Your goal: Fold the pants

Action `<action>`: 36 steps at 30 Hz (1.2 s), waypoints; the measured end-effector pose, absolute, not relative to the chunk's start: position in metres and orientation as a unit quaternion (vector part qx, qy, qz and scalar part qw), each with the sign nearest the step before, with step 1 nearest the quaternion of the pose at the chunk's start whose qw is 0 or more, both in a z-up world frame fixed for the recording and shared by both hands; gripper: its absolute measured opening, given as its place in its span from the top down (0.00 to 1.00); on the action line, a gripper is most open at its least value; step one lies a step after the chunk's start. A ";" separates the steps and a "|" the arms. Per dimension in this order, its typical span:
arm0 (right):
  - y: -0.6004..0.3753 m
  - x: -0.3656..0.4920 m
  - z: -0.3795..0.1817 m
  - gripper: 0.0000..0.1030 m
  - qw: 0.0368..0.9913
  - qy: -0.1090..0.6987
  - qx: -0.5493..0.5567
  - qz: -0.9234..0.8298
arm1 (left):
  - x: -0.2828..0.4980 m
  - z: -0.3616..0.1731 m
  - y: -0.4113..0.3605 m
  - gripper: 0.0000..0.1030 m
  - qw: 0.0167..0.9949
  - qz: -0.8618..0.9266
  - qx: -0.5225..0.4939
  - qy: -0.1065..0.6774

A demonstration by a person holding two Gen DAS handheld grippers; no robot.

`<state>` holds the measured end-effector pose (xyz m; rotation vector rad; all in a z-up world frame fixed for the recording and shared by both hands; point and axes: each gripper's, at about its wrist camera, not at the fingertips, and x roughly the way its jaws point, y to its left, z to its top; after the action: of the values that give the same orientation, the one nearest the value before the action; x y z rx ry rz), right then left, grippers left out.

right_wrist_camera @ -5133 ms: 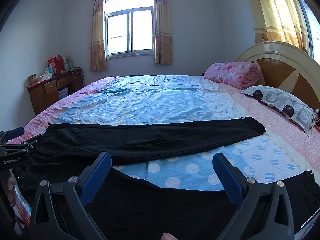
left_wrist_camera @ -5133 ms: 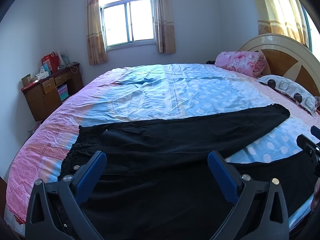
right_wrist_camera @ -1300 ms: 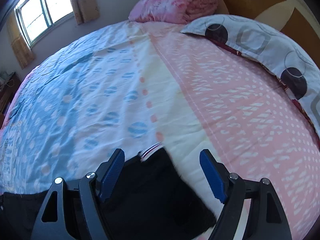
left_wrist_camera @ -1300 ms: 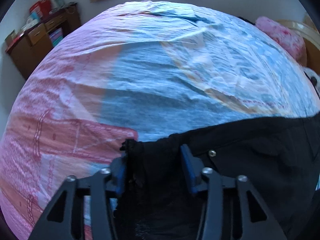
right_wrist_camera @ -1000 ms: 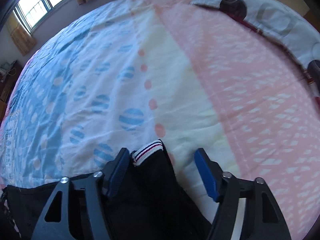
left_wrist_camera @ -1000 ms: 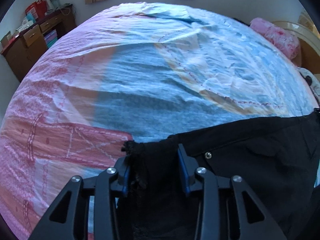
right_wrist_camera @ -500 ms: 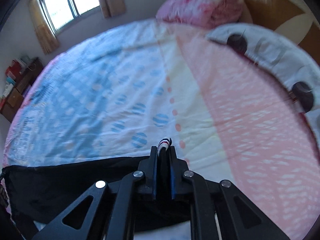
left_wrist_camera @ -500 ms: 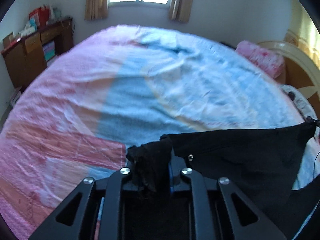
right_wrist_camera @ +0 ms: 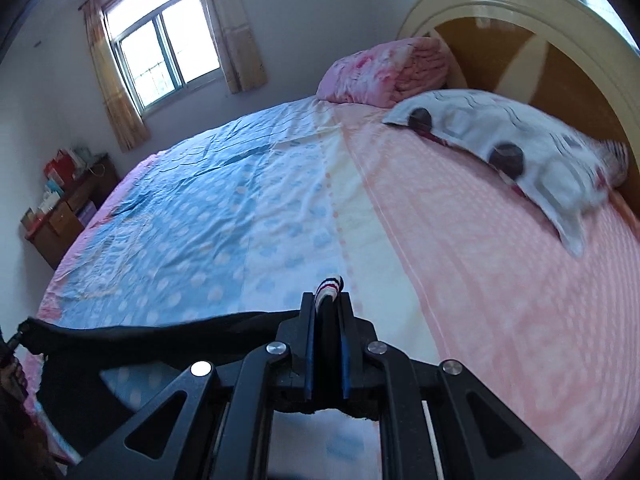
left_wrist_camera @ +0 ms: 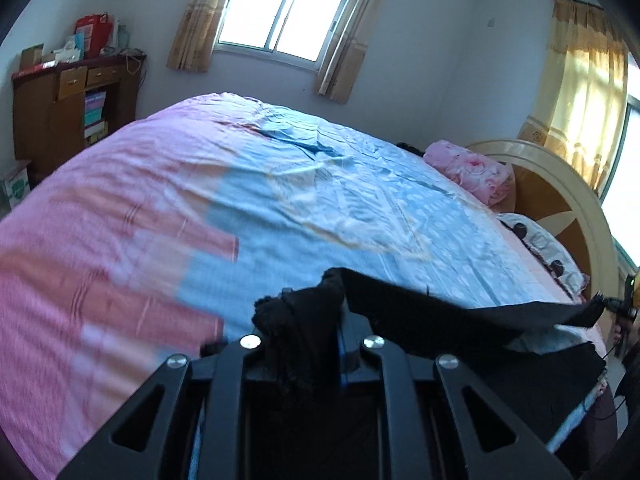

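Note:
The black pants hang stretched in the air above the bed, held at both ends. My left gripper is shut on the bunched waistband end. My right gripper is shut on the leg hem, whose striped cuff sticks out between the closed jaws. In the right wrist view the pants run left from the gripper to the far left edge. In the left wrist view the right gripper shows small at the far right, holding the other end.
The bed has a pink and blue dotted sheet. A patterned pillow and a folded pink quilt lie by the headboard. A wooden cabinet stands by the left wall under the window.
Both grippers have risen and tilted up with the pants clamped in them. The pants have lifted off the bed and now hang taut between the two grippers.

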<state>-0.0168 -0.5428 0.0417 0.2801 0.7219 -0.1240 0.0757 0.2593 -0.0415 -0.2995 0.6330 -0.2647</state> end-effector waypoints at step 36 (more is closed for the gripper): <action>-0.487 -0.206 0.013 0.70 0.940 0.290 0.108 -0.144 | -0.055 -0.108 0.270 0.04 0.934 -0.121 0.063 0.331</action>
<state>-0.2060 -0.4870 0.0134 0.2197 0.5910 -0.2937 -0.0554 0.2697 -0.1082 0.1285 0.6761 -0.2473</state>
